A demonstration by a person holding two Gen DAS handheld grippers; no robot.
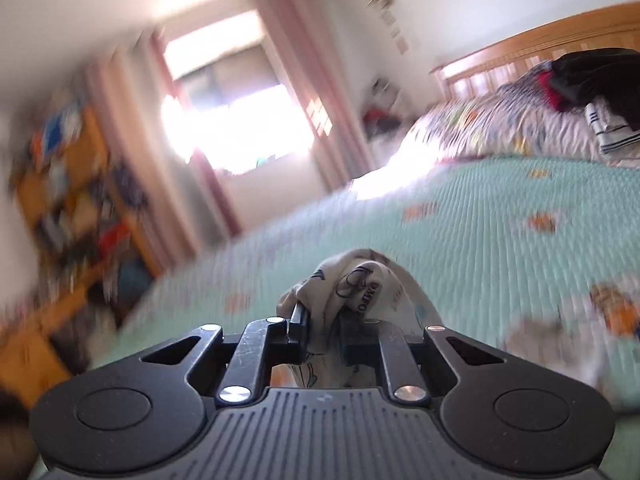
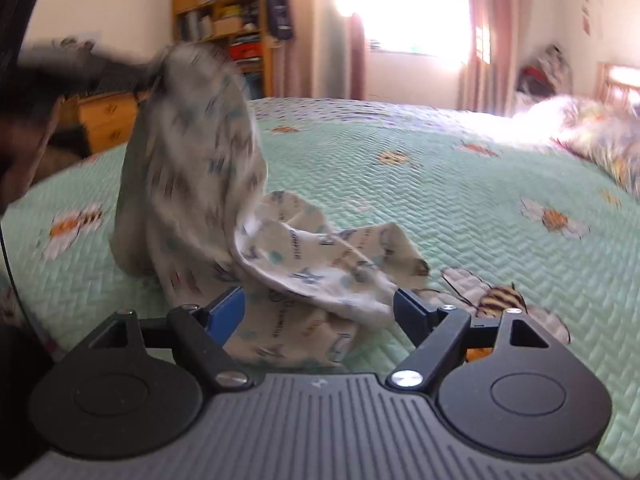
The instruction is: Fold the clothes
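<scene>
One printed cream garment [image 2: 224,200] rises off the green quilted bedspread [image 2: 420,184], one end pinched in the left gripper [image 1: 324,324]. Right gripper [image 2: 318,308], jaws apart, straddles the cloth's lower folds on the bed.

My bed [image 2: 400,184] wears a green quilt. A printed garment [image 2: 304,264] lies partly on it near me; dark clothes [image 1: 592,76] sit piled toward its headboard end.
</scene>
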